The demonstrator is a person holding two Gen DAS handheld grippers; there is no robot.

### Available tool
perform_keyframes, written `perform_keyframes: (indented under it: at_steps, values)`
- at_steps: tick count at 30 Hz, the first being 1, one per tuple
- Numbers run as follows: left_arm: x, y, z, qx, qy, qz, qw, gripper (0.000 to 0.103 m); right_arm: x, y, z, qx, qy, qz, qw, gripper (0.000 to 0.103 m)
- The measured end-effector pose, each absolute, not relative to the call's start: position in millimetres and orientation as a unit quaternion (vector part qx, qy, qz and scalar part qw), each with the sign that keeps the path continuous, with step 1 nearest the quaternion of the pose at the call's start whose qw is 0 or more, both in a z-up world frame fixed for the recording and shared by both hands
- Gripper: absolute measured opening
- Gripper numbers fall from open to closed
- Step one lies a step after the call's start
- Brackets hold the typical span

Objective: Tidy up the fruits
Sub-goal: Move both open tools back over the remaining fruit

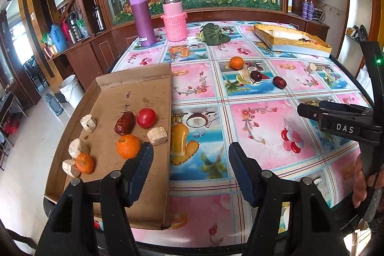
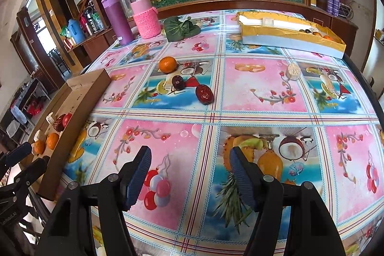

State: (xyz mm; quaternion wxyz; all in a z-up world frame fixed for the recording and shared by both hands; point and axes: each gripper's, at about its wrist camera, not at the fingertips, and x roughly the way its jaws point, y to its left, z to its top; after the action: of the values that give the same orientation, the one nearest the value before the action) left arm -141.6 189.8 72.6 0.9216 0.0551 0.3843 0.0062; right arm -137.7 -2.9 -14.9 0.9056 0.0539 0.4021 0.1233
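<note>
Brown cardboard tray (image 1: 134, 88) lies at the lower left of the left wrist view, and it holds a tomato (image 1: 146, 117), a date (image 1: 124, 122), two oranges (image 1: 128, 146) and some pale chunks (image 1: 157, 135). The left gripper (image 1: 190, 155) is at the bottom centre, its jaws wide apart and holding nothing, one finger over the tray edge. In the right wrist view the right gripper (image 2: 190, 158) is also spread apart and empty, low over the tablecloth (image 2: 264, 88). In the upper middle of this view one orange (image 2: 168, 64), two dates (image 2: 204, 94) and a pale chunk (image 2: 292, 72) lie loose on the cloth. A gold box (image 2: 288, 37) stands at the upper right.
</note>
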Motion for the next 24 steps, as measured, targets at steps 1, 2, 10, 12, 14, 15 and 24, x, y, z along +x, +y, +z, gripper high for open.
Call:
perform_keyframes:
  at_steps: [1, 2, 10, 12, 14, 15, 24]
  values:
    - [-141, 189, 72, 0.055, 0.385, 0.006, 0.921, 0.065, -138, -2, -15, 0.054, 0.402, 0.123, 0.906, 0.073]
    - [-141, 188, 72, 0.056, 0.386, 0.006, 0.921, 0.065, -138, -3, -15, 0.054, 0.403, 0.123, 0.905, 0.073]
    - [-136, 185, 66, 0.059, 0.395, 0.002, 0.917, 0.065, -134, -6, -21, 0.06, 0.41, 0.121, 0.902, 0.073]
    - [-134, 184, 64, 0.06, 0.398, 0.001, 0.916, 0.065, -132, -7, -22, 0.061, 0.412, 0.12, 0.901, 0.073]
    - [-132, 183, 62, 0.061, 0.4, 0.0, 0.914, 0.065, -131, -8, -24, 0.061, 0.414, 0.12, 0.9, 0.073]
    - [-131, 183, 61, 0.062, 0.401, 0.0, 0.914, 0.065, -130, -8, -24, 0.06, 0.415, 0.119, 0.9, 0.073]
    - [-112, 184, 50, 0.056, 0.42, -0.004, 0.906, 0.065, -107, -5, -19, 0.042, 0.412, 0.119, 0.902, 0.073]
